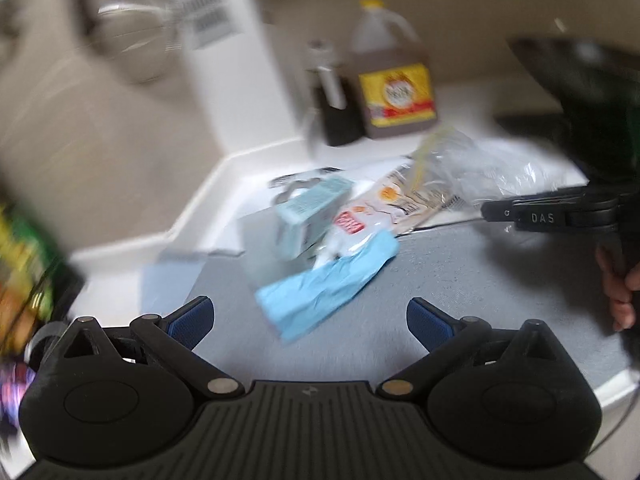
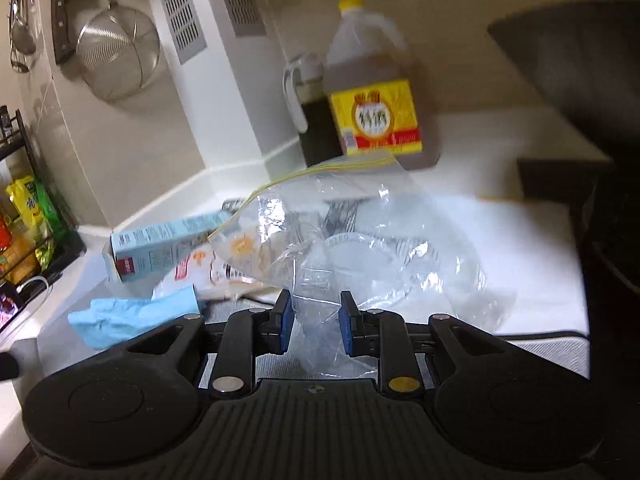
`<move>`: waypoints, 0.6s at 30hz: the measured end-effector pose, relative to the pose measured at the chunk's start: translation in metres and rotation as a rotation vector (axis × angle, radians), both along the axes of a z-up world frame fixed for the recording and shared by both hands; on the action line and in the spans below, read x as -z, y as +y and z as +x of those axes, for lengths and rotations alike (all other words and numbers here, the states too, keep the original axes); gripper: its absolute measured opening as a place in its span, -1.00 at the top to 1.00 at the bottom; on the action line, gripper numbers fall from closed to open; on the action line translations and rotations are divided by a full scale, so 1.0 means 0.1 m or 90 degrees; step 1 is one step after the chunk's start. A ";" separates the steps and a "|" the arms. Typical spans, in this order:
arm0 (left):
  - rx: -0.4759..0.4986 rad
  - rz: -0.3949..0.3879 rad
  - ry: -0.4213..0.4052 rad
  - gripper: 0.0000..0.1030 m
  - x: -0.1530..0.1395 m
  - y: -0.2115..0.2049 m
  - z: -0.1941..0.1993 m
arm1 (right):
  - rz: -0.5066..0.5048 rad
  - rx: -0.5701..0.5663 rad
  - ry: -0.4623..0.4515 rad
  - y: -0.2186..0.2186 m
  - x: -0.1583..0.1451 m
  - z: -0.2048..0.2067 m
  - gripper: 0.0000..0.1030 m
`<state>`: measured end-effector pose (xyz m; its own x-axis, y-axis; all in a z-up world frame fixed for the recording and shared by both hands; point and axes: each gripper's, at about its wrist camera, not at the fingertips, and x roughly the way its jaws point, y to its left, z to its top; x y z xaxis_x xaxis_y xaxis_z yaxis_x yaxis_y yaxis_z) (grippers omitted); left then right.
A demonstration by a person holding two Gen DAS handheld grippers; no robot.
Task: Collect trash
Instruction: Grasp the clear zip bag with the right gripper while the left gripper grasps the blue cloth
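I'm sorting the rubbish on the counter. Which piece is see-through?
The clear plastic bag with the yellow zip strip, between the right gripper's fingers. The carton, the crumpled blue paper and the printed wrapper are all opaque.

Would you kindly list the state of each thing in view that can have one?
Left gripper: open, nothing between its pads.
Right gripper: jaws narrowed around the clear zip-top plastic bag; firm clamp unclear.
Clear zip-top plastic bag: crumpled, its mouth gaping.
Pale blue carton: lying on its side.
Blue paper napkin: crumpled.
Yellow-capped oil jug: upright, capped.
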<state>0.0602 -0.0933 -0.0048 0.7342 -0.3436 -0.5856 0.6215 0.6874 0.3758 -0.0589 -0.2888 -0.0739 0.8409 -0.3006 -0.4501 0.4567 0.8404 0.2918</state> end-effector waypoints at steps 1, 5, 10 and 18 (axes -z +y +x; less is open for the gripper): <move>0.006 0.017 -0.004 -0.99 0.05 -0.08 0.10 | 0.004 -0.004 0.007 0.01 0.03 0.03 0.48; 0.018 0.062 0.016 -0.99 0.25 -0.33 0.42 | 0.055 -0.011 -0.008 -0.08 0.09 0.06 0.46; 0.007 0.102 0.045 -0.99 0.52 -0.49 0.66 | 0.078 -0.010 -0.016 -0.12 0.11 0.07 0.46; -0.005 0.083 0.058 -1.00 0.58 -0.56 0.74 | 0.085 -0.009 -0.017 -0.14 0.12 0.06 0.46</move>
